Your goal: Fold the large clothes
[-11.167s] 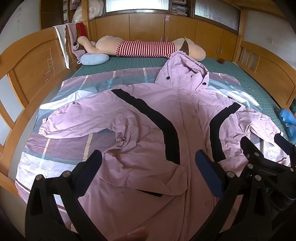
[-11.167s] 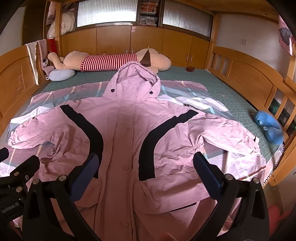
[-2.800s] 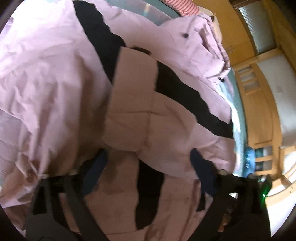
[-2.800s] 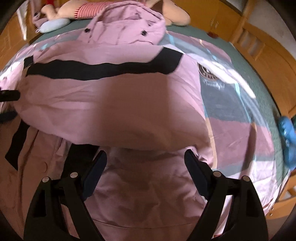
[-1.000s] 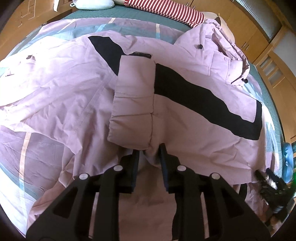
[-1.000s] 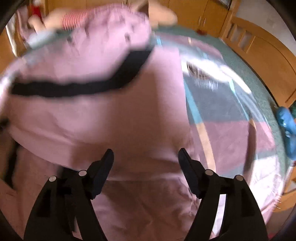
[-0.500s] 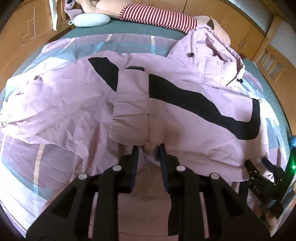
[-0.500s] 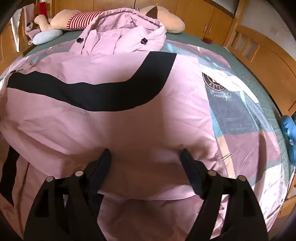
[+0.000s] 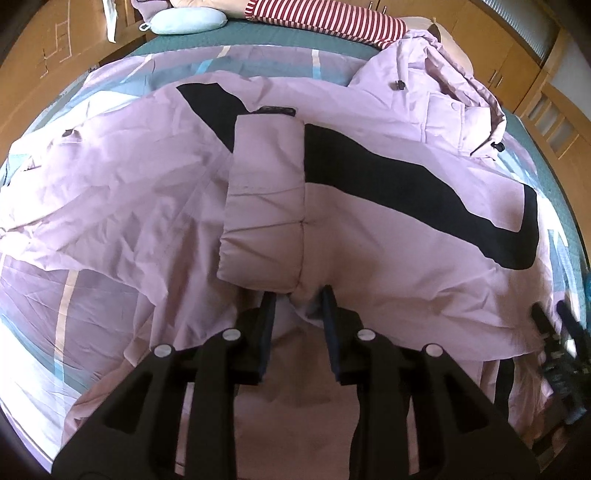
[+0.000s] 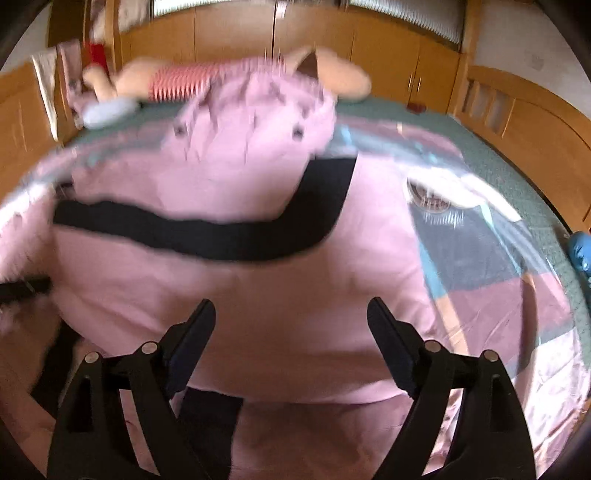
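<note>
A large pink jacket (image 9: 388, 236) with black stripes lies on the bed, its right sleeve folded across the body and its hood (image 9: 454, 92) at the far end. My left gripper (image 9: 297, 301) is shut on a fold of the jacket just below the sleeve cuff (image 9: 264, 251). My right gripper (image 10: 290, 321) is open and empty, hovering just above the folded pink jacket (image 10: 258, 295); this view is blurred. The right gripper also shows at the right edge of the left wrist view (image 9: 561, 336).
A striped quilt (image 9: 48, 295) covers the bed inside a wooden frame (image 10: 524, 125). A plush toy in a red-striped shirt (image 9: 325, 22) and a blue pillow (image 9: 184, 14) lie at the head. A blue object (image 10: 580, 251) sits at the right edge.
My left gripper stays shut on the jacket fold with little shift. My right gripper has lifted and tilted up from the fabric, still open; its view now takes in more of the room.
</note>
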`<state>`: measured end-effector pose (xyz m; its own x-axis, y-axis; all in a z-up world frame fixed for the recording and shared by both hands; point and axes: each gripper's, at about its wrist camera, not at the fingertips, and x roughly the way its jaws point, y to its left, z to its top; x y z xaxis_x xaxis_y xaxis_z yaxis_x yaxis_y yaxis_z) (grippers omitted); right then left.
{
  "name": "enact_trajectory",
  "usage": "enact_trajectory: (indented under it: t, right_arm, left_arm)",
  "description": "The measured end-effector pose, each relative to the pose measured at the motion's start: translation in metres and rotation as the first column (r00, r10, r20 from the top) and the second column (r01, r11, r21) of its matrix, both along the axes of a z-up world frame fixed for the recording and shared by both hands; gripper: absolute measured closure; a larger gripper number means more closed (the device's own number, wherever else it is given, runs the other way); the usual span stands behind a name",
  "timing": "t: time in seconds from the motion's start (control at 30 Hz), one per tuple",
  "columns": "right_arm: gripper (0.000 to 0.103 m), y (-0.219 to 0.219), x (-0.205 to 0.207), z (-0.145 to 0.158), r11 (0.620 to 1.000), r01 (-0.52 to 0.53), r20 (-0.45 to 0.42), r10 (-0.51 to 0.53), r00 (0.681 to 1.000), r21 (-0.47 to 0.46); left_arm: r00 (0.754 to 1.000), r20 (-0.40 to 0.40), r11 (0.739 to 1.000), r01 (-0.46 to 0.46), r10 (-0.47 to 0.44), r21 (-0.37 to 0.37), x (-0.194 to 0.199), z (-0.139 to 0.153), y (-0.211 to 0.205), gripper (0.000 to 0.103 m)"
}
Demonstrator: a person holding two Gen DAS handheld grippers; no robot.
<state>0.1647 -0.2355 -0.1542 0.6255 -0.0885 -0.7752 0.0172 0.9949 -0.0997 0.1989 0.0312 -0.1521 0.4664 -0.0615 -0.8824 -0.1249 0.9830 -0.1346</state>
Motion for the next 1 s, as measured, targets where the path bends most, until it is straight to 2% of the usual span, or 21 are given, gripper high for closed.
enact_trajectory:
  t: [0.03,0.07,0.17,0.23,0.3,0.4,0.5,0.53,0.57,0.63,0.7,0.73,0.83,0.87,0.93,1.0]
  right_arm:
    - [0.018,0.001,0.005,-0.012,1.000,0.004,-0.062,-0.005,0.998,-0.013]
    - [0.016,0.000,0.008,-0.017,1.000,0.008,-0.078,-0.009,0.997,-0.014]
    - [0.010,-0.004,0.009,-0.015,1.000,0.027,-0.077,-0.027,0.997,-0.005]
    - [0.008,-0.004,0.009,-0.016,0.999,0.033,-0.081,-0.033,0.996,-0.001]
    - [0.008,-0.003,0.008,-0.016,0.999,0.034,-0.080,-0.034,0.996,-0.006]
    - [0.008,-0.001,0.007,-0.016,0.999,0.034,-0.079,-0.035,0.996,-0.009]
    - [0.008,-0.003,0.005,-0.018,0.999,0.036,-0.077,-0.037,0.996,-0.005]
    - [0.008,-0.003,0.005,-0.017,0.999,0.038,-0.075,-0.038,0.996,-0.002]
    - [0.008,-0.004,0.004,-0.017,0.999,0.038,-0.072,-0.038,0.997,0.001]
    - [0.008,-0.004,0.003,-0.015,0.999,0.039,-0.066,-0.039,0.997,0.008]
    - [0.008,-0.006,0.000,-0.010,0.999,0.046,-0.038,-0.045,0.998,0.026]
    - [0.008,-0.008,-0.005,-0.001,0.997,0.054,0.014,-0.055,0.998,0.056]
    - [0.008,-0.014,-0.013,0.016,0.993,0.069,0.092,-0.077,0.993,0.092]
    - [0.008,-0.014,-0.012,0.016,0.993,0.083,0.079,-0.089,0.993,0.081]
    - [0.007,-0.017,-0.003,0.002,0.993,0.106,-0.013,-0.106,0.994,0.058]
    - [0.006,-0.017,0.007,-0.020,0.993,0.113,-0.119,-0.108,0.987,0.038]
  left_arm:
    - [1.000,0.002,1.000,0.003,-0.003,0.011,0.000,0.001,-0.002,0.074]
    - [1.000,0.003,1.000,0.008,-0.008,0.017,0.000,0.002,-0.003,0.074]
    - [1.000,0.018,0.999,0.019,-0.020,0.037,-0.004,0.010,-0.009,0.063]
    - [0.996,0.079,0.999,0.032,-0.035,0.043,-0.012,0.026,-0.015,0.050]
    - [0.981,0.184,0.996,0.042,-0.056,0.078,-0.025,0.049,-0.027,0.028]
    - [0.959,0.258,0.986,0.080,-0.116,0.146,-0.036,0.064,-0.045,0.023]
    - [0.958,0.194,0.965,0.171,-0.211,0.200,-0.031,0.049,-0.064,0.023]
    - [0.961,0.121,0.949,0.216,-0.248,0.228,-0.025,0.031,-0.072,0.024]
    - [0.961,0.066,0.938,0.246,-0.269,0.244,-0.021,0.016,-0.075,0.029]
    - [0.961,-0.013,0.926,0.270,-0.277,0.264,-0.017,-0.009,-0.078,0.031]
    - [0.963,-0.014,0.928,0.262,-0.268,0.266,-0.017,-0.016,-0.079,0.030]
    - [0.965,-0.019,0.929,0.257,-0.262,0.265,-0.016,-0.016,-0.079,0.030]
    - [0.968,-0.032,0.934,0.249,-0.250,0.255,-0.013,-0.017,-0.078,0.027]
    - [0.971,-0.035,0.936,0.236,-0.235,0.259,-0.013,-0.018,-0.075,0.017]
    - [0.981,-0.051,0.952,0.194,-0.187,0.236,-0.007,-0.023,-0.067,0.007]
    - [0.985,-0.071,0.969,0.170,-0.159,0.181,-0.003,-0.026,-0.058,0.004]
